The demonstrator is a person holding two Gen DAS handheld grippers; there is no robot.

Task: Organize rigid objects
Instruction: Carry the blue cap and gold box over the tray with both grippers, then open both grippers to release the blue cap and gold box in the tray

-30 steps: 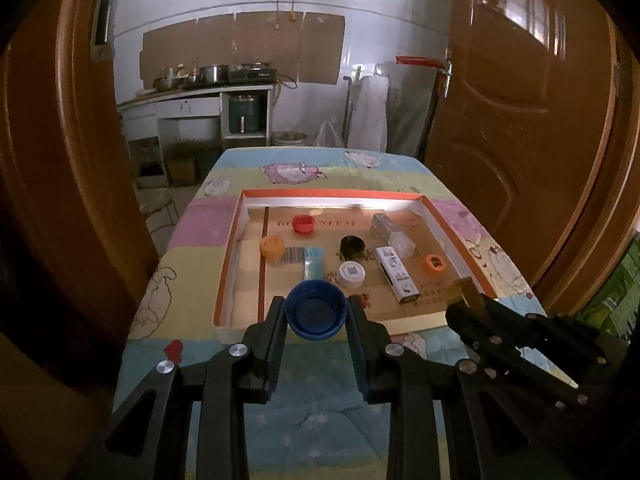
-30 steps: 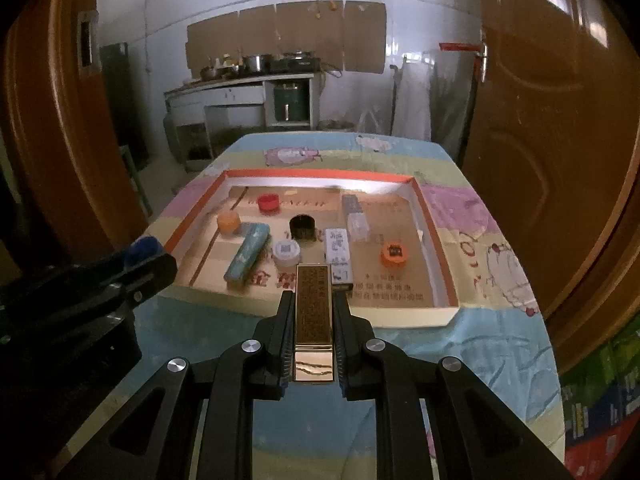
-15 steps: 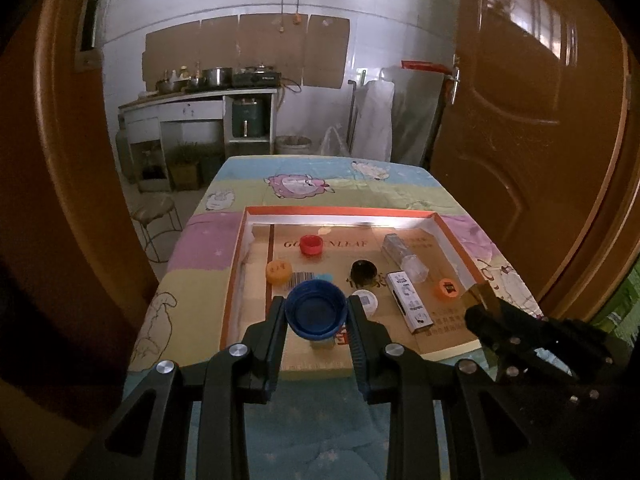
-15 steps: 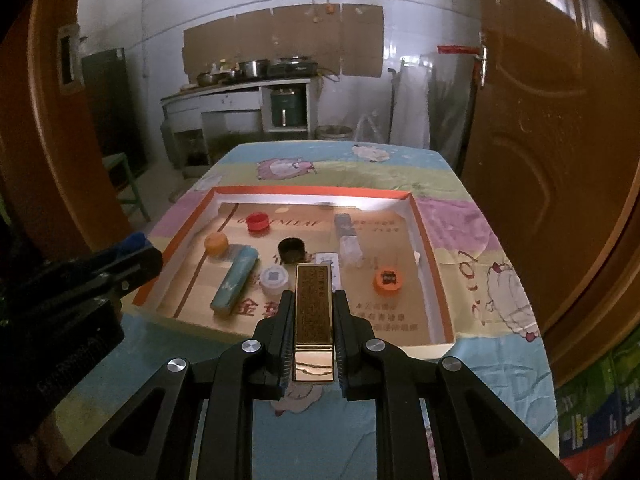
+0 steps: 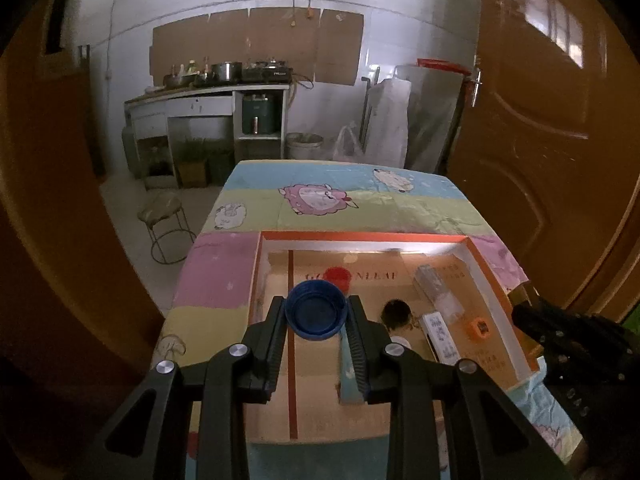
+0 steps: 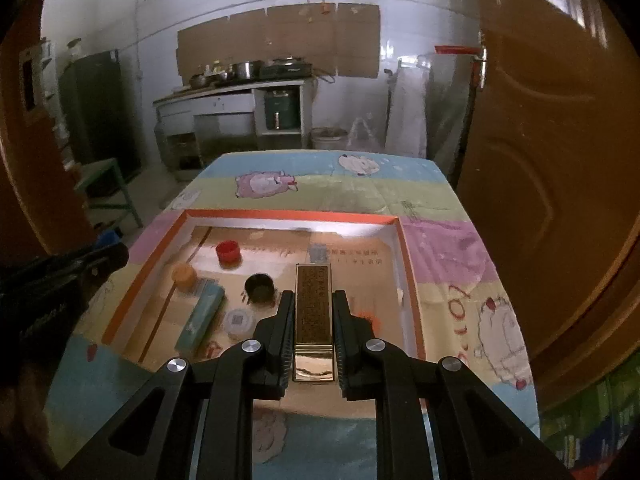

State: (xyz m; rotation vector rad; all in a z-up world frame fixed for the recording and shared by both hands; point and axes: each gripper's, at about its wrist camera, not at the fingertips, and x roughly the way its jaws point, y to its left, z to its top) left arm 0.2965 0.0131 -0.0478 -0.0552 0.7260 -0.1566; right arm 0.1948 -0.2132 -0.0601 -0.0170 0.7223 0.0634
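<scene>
My left gripper (image 5: 316, 308) is shut on a blue bottle cap (image 5: 315, 315), held over the left part of the orange-rimmed tray (image 5: 360, 237). My right gripper (image 6: 313, 300) is shut on a long gold box (image 6: 313, 312) above the tray (image 6: 288, 214), right of its middle. Inside the tray lie a red cap (image 6: 228, 251), an orange cap (image 6: 184, 274), a black cap (image 6: 259, 287), a white cap (image 6: 237, 321), a light blue box (image 6: 200, 317), a white box (image 5: 440, 334), a clear box (image 5: 436, 290) and an orange cap (image 5: 478, 327).
The tray sits on a table with a pastel cartoon cloth (image 5: 332, 200). A brown door (image 5: 552, 128) stands close on the right. A stool (image 5: 166, 224) stands left of the table. A kitchen counter (image 5: 208, 92) lines the back wall.
Both grippers have moved forward from the tray's near edge to above its inside, each keeping its grip. The tray's contents have not moved.
</scene>
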